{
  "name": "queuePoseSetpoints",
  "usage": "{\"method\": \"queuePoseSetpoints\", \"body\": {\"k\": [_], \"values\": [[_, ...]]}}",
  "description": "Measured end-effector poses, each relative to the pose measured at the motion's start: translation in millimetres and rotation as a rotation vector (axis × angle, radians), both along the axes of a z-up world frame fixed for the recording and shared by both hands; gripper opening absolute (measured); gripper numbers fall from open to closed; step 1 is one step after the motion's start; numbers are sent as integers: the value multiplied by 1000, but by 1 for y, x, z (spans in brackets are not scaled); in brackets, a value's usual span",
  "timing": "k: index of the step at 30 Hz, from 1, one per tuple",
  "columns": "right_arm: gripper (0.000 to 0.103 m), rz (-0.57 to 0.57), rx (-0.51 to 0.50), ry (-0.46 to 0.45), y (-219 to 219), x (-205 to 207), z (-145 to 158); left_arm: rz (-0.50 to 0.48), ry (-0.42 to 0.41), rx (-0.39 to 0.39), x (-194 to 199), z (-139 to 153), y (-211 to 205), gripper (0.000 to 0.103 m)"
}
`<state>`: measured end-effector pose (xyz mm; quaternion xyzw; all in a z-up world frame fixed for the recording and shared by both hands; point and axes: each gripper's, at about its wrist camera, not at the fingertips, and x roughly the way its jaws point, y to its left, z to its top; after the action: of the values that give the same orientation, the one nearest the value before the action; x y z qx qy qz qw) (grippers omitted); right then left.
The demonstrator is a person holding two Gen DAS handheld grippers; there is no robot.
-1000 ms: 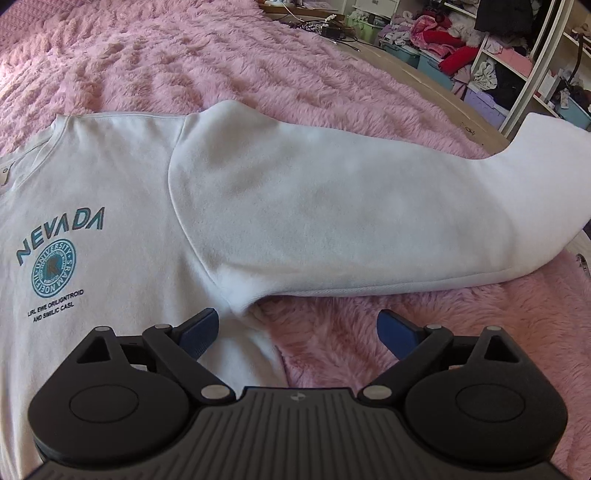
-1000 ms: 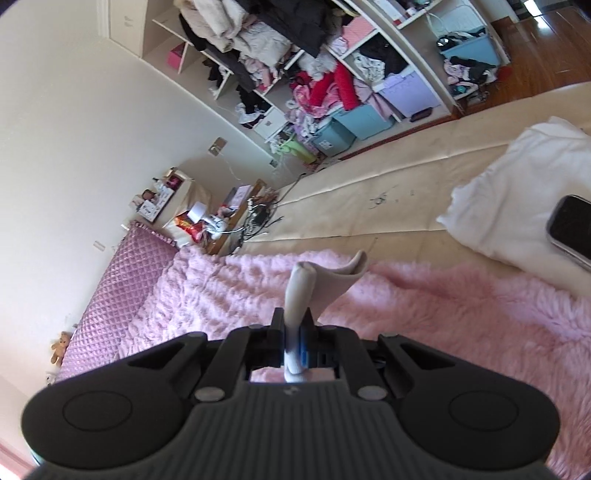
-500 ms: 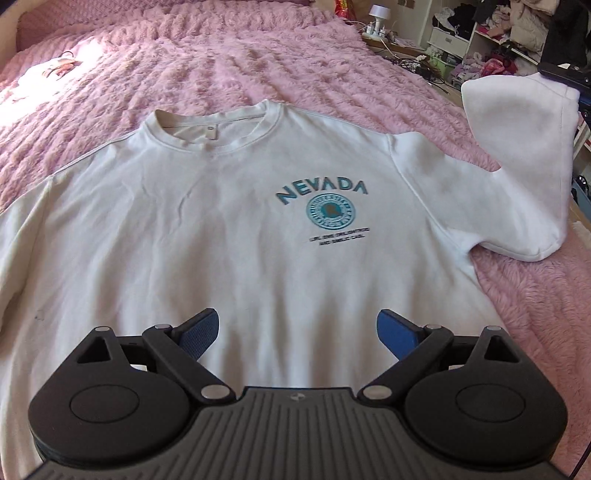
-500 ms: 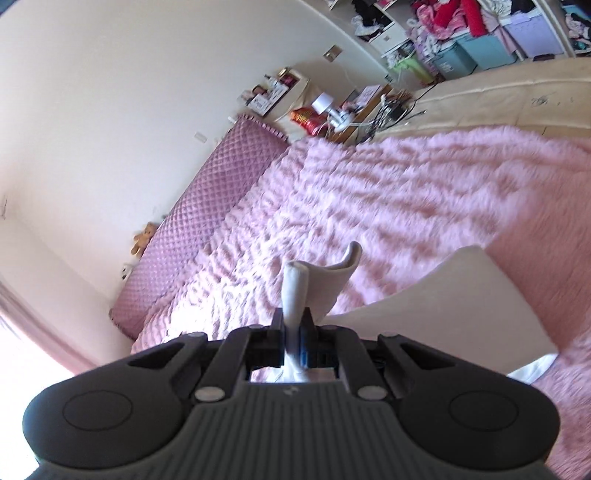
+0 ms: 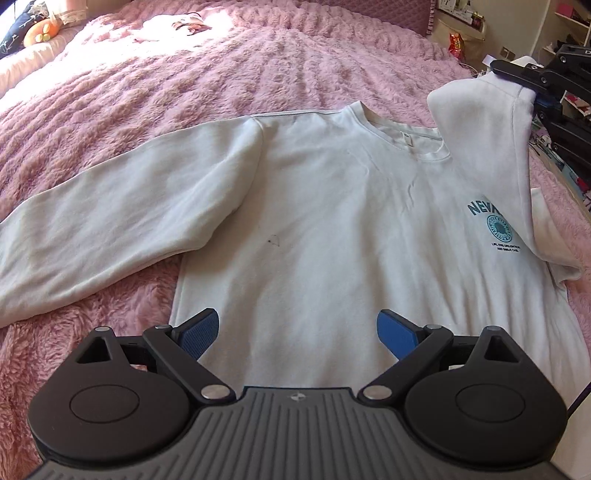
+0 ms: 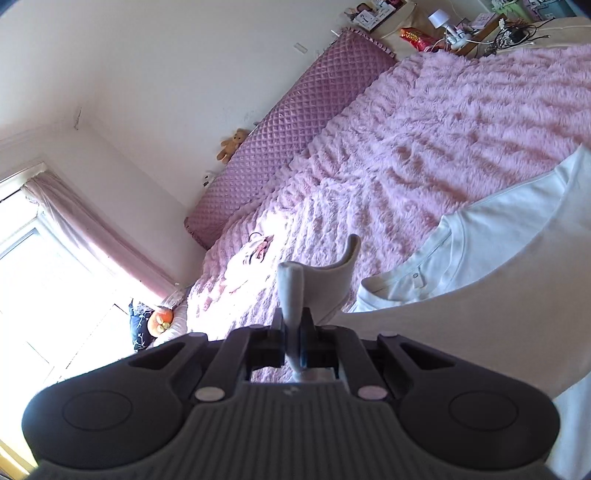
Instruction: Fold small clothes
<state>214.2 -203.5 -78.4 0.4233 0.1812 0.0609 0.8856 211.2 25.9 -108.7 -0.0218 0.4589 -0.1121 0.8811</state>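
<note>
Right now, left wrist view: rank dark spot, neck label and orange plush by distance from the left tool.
From the left tool:
1. Dark spot, just ahead on the sweatshirt front.
2. Neck label, farther up, inside the collar.
3. Orange plush, far top-left corner.

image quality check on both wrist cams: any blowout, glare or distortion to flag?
Left wrist view: even daylight, sweatshirt sharp, one sunlit patch blown out on the pink blanket; fisheye bends the edges. Right wrist view: window fully overexposed, horizon strongly tilted, the cuff pinched in the right tool stays in focus, mild softness toward the edges.
</note>
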Motion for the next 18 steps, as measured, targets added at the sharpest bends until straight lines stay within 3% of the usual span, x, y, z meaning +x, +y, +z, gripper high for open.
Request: {"method": "queuePoseSetpoints", "body": {"k": [6,12,14,16,18], "values": [[2,87,-2,34,60,22,-40,84,10,-6,-5,-7,41,103],[3,153,-51,117,89,37,-86,154,10,-47,-3,-16,65,103],[12,165,-77,138,94,44,-100,176,6,-77,-2,-17,69,103],[36,191,-96,167,98,50,-111,191,6,-99,1,-17,71,103],[42,209,-125,177,102,51,-116,198,3,-114,4,-16,70,103]]}}
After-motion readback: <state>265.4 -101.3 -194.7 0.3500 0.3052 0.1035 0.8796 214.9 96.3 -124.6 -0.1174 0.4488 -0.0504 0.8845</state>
